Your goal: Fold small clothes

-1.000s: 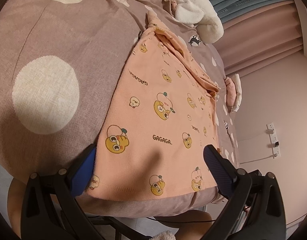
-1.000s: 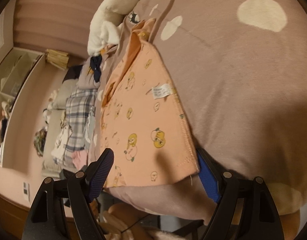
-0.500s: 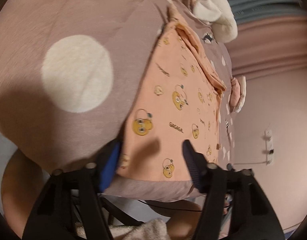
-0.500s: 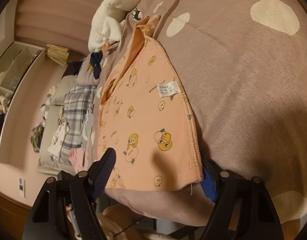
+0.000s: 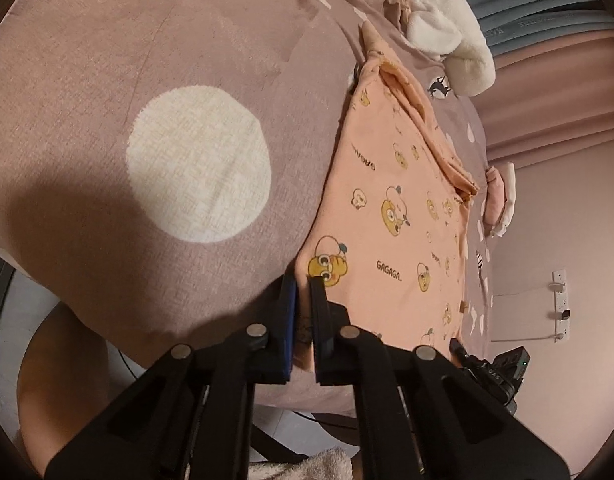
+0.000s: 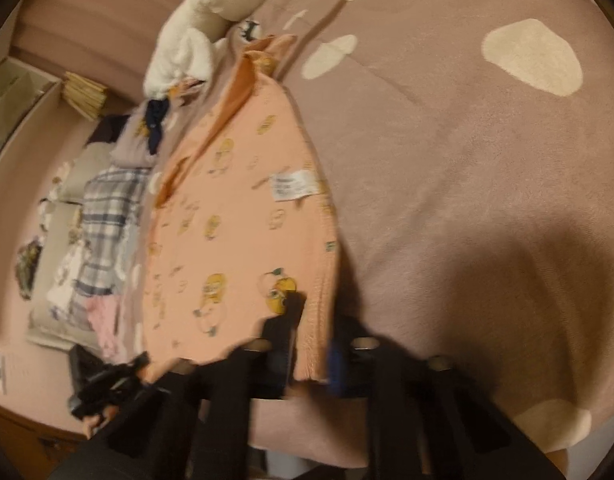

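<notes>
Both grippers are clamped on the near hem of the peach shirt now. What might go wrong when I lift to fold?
1. The left gripper bites only the very corner of the peach shirt, so it may slip out.
2. The bedspread lies right under the hem; the right gripper may have pinched it too.
3. The far end looks bunched, so the fold may come out uneven.

Left gripper [image 5: 303, 284] is clamped on the near left corner of the peach cartoon shirt [image 5: 403, 216]. Shirt's lying flat on a mauve polka-dot bedspread [image 5: 147, 80], fluffy white thing [image 5: 447, 36] at the far end.
</notes>
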The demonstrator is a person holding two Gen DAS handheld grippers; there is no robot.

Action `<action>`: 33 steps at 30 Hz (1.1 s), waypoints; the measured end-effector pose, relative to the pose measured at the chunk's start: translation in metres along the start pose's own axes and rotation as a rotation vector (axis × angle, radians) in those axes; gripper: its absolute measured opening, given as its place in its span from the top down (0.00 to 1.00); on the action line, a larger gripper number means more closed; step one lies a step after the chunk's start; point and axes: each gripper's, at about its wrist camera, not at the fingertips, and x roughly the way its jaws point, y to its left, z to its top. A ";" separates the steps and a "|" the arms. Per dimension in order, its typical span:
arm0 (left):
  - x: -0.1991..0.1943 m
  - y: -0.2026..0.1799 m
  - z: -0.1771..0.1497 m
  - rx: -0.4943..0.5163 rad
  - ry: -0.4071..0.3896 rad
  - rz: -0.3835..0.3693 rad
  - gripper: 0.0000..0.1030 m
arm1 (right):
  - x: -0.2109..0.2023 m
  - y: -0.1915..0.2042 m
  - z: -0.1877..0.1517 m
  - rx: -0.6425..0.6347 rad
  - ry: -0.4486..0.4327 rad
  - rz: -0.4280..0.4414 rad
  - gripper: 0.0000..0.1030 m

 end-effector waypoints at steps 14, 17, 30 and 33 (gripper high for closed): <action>-0.006 -0.004 0.000 -0.010 -0.026 -0.059 0.96 | -0.005 -0.005 0.000 0.017 -0.029 0.054 0.93; -0.008 -0.008 0.000 0.002 -0.039 -0.072 0.96 | -0.006 -0.005 0.000 0.021 -0.036 0.066 0.93; -0.010 -0.013 0.000 0.032 -0.046 -0.087 0.96 | -0.008 -0.005 -0.001 0.024 -0.035 0.057 0.93; -0.004 -0.009 0.001 0.012 -0.024 -0.059 0.96 | -0.010 -0.005 -0.001 0.026 -0.032 0.042 0.93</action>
